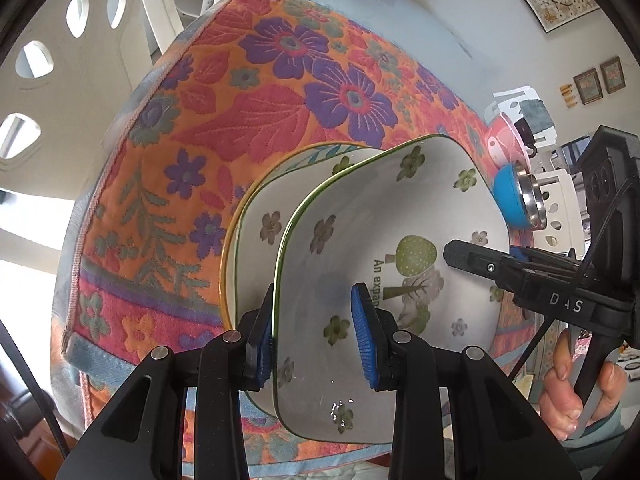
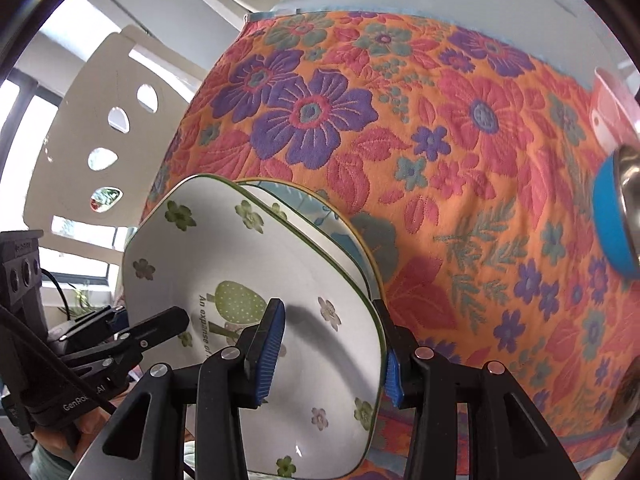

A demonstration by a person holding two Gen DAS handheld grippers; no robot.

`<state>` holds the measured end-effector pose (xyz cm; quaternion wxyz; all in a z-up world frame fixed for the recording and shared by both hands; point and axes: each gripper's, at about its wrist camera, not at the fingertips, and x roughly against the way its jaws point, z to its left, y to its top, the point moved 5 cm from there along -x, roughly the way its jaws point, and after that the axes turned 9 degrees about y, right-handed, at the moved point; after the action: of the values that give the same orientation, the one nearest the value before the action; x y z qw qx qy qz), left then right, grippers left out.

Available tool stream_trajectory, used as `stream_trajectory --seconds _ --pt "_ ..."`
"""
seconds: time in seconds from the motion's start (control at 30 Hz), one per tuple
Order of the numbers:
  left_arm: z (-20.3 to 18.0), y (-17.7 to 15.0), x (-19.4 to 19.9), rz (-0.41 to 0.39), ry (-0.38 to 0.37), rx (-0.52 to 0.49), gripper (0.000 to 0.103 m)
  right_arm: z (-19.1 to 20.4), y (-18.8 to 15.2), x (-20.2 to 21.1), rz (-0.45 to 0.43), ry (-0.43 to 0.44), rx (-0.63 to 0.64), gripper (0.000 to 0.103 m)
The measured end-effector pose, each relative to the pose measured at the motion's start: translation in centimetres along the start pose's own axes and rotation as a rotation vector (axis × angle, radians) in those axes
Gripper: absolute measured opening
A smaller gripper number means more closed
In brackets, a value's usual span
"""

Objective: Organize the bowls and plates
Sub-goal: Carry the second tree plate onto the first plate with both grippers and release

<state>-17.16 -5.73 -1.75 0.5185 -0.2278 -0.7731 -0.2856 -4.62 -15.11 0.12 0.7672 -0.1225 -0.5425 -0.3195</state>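
**Two grippers at the top plate's rim**

Lower centre in both views: the left gripper (image 1: 316, 336) straddles the flowered plate (image 1: 400, 216) rim, fingers unclenched. The right gripper (image 2: 332, 356) likewise spans its opposite edge, released. Stacked plates (image 2: 344, 240) lie beneath, on the floral cloth (image 2: 460, 140).

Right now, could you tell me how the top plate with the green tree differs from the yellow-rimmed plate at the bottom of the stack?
The tree plate has a green rim and squarish corners; the yellow-rimmed plate looks rounder. The tree plate shows small flowers, a tree and printed words; the yellow-rimmed plate shows blue-green leaf strokes. The left gripper and right gripper straddle the tree plate's rim, while the yellow-rimmed plate lies lowest, mostly covered. Both are white, patterned, on the floral tablecloth.
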Motion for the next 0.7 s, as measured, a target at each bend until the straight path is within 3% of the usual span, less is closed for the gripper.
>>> stream_trajectory --seconds 0.13,0.2,0.43,0.5,0.6,0.7 --pt "0.3 0.1 0.0 -0.005 0.006 -0.008 0.030 0.1 -0.1 -0.9 0.019 -0.066 0.020 0.042" --pt "0.4 0.3 0.4 -0.015 0.007 -0.015 0.030 -0.1 -0.6 -1.7 0.054 -0.053 -0.002 0.042" --pt "1.3 1.0 1.2 -0.026 -0.018 -0.006 0.030 -0.6 -0.7 -1.4 0.036 -0.051 -0.018 0.040" --pt "1.6 1.2 1.9 -0.047 -0.004 -0.012 0.030 -0.8 -0.5 -0.8 0.018 -0.050 -0.029 0.040" --pt "2.4 1.5 2.8 -0.082 0.090 -0.022 0.030 -1.8 -0.5 0.6 -0.020 -0.055 -0.067 0.040" --pt "2.9 1.7 2.5 -0.054 0.076 -0.023 0.030 -2.0 -1.2 1.0 -0.018 -0.033 -0.093 0.040"
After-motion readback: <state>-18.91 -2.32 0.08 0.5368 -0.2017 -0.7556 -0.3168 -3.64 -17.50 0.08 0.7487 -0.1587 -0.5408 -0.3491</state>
